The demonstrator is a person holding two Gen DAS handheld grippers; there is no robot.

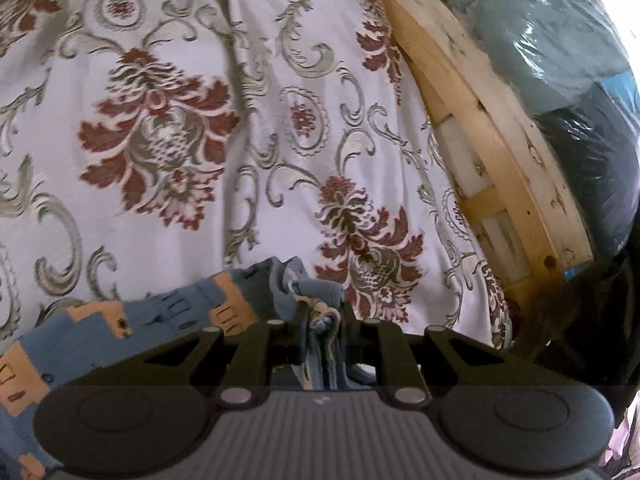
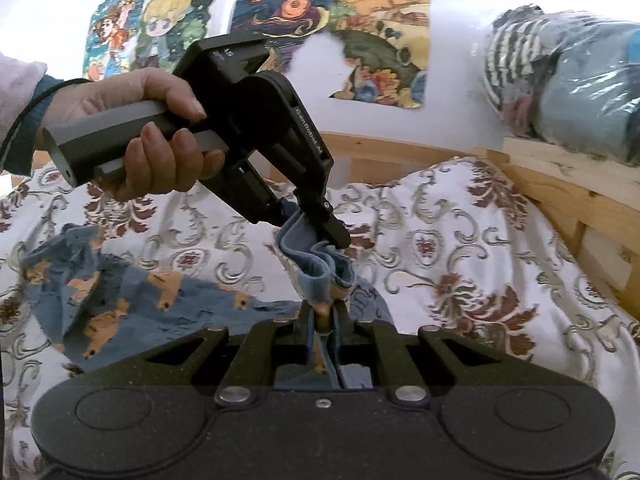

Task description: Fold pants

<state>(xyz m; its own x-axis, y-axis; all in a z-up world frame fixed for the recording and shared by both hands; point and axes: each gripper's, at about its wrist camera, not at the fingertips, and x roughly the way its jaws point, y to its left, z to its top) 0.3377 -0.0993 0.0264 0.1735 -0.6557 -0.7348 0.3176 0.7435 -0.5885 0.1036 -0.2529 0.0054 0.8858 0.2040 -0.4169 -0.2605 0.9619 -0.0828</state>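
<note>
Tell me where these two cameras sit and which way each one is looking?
Left wrist view: rides on the left tongs, looking down at the floral bedspread and wooden bed frame; only its own tongs show, clamping the blue pants.
Right wrist view: rides on the right tongs, facing the wall pictures; it shows the person's hand holding the left tongs.
Shared: pants, bedspread, bed frame.

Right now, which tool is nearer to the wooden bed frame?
Left. The left tool holds the pants on the far side, toward the wooden bed frame. The right tool grips the same waistband, closer to the camera.
</note>
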